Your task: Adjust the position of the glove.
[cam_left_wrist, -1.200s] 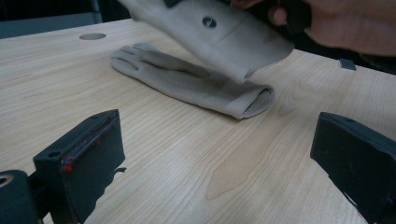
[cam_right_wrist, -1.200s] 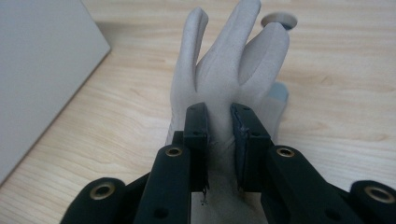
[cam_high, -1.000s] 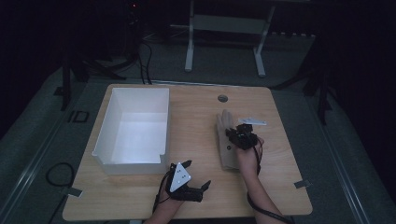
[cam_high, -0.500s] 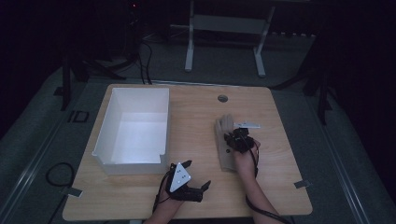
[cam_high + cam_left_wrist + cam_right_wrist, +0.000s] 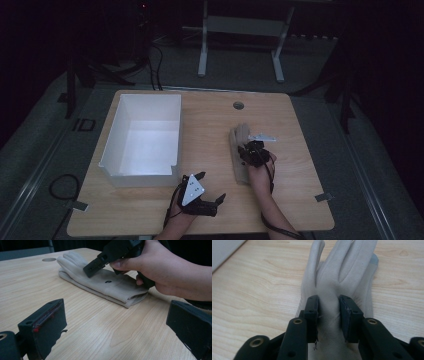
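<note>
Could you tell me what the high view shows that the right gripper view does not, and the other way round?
High view: the white box on the left of the table, and the left gripper, open, near the front edge. Right gripper view: a close look at the right gripper, whose jaws have just been opening and stand narrowly apart, with a ridge of the glove between them. Both: the glove lying flat on the wooden table, with the right gripper on it.
</note>
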Tool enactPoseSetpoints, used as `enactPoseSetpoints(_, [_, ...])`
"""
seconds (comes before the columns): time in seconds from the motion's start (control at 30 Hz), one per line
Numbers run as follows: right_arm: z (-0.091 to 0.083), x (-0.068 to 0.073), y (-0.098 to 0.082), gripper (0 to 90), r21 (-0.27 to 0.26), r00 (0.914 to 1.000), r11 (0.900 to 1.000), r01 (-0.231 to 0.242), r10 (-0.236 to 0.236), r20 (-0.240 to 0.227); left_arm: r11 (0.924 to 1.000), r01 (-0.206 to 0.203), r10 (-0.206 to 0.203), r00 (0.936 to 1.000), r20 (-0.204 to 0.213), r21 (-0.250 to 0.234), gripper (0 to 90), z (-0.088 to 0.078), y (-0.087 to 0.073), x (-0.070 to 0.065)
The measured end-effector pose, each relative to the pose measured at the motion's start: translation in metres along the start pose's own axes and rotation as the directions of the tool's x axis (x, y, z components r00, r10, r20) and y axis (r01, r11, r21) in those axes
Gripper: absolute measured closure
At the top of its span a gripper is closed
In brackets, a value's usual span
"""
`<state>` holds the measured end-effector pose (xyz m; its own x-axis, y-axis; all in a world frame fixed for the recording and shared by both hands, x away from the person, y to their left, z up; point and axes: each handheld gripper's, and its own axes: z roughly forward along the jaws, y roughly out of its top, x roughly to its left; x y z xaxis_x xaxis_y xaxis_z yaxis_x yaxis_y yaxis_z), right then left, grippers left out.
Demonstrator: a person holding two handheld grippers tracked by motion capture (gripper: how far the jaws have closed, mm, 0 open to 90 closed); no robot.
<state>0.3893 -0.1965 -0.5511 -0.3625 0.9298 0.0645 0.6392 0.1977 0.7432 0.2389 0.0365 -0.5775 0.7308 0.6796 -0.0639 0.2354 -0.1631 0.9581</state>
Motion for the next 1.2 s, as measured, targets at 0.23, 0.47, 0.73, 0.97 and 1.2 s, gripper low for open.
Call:
enactPoseSetpoints(0.23, [0.003, 0.005, 0.003, 67.6, 0.002, 0.9991, 1.000, -0.027, 0.027, 0.033, 1.0000, -0.002, 0.002, 1.0000, 0.000, 0.000, 3.0, 0.000, 0.000, 0.000])
enactPoseSetpoints(0.47, [0.005, 0.006, 0.008, 58.8, -0.006, 0.9990, 0.999, -0.033, 0.034, 0.029, 1.0000, -0.001, 0.001, 1.0000, 0.002, -0.001, 3.0, 0.000, 0.000, 0.000])
enactPoseSetpoints(0.73, [-0.008, 0.000, 0.013, 41.7, -0.037, 0.9999, 0.999, -0.012, 0.012, -0.008, 1.0000, -0.005, 0.004, 1.0000, 0.003, 0.004, 3.1, 0.000, 0.000, 0.000])
enactPoseSetpoints(0.97, [-0.015, -0.013, 0.020, 18.6, -0.013, 0.9950, 1.000, -0.005, 0.004, -0.100, 0.9999, -0.008, 0.008, 0.9999, 0.008, 0.011, 3.1, 0.001, 0.001, 0.000])
enactPoseSetpoints(1.2, [-0.024, -0.027, 0.020, 17.0, -0.060, 0.9839, 0.996, 0.064, -0.073, -0.163, 0.9998, -0.006, 0.006, 0.9999, 0.015, 0.020, 3.1, 0.002, 0.001, 0.001])
